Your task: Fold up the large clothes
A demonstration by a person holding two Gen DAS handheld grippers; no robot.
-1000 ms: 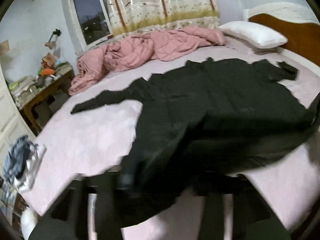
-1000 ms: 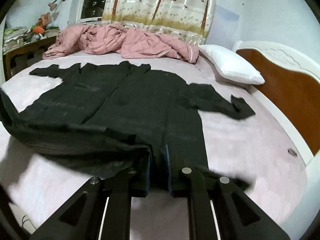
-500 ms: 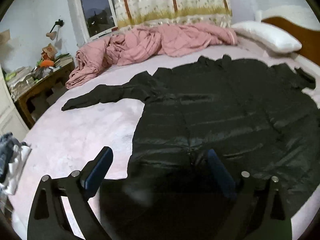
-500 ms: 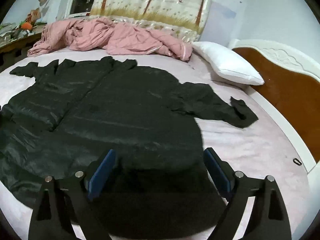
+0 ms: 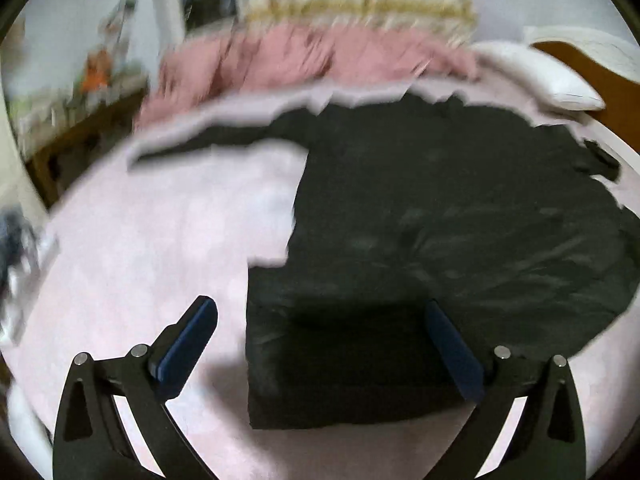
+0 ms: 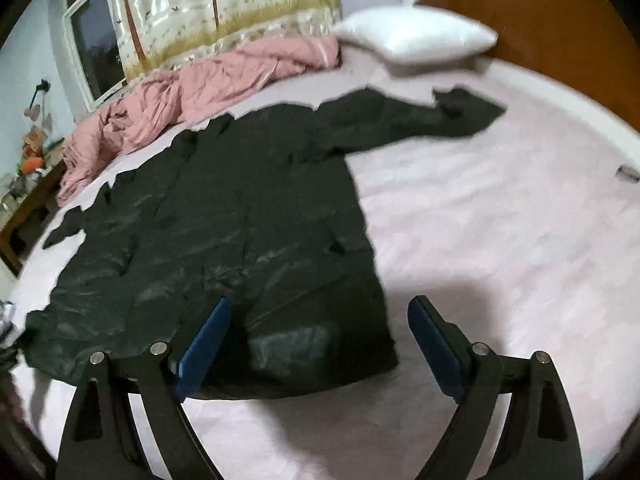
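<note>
Left wrist view: left tool (image 5: 320,344) is opening, nothing gripped; right tool (image 6: 320,342) gapes empty. Black coat (image 6: 240,220) lies flat on the bed (image 6: 500,240) just ahead. Pinch a sleeve cuff, fold inward smoothly.

Left gripper (image 5: 320,338): matte black frame, two splayed arms with triangular cut-outs, paired silver round-head screws (image 5: 140,350) per arm. Blue pads (image 5: 188,342) line each finger's inner face. Right gripper (image 6: 320,338): identical build (same screws, same blue pads).
</note>
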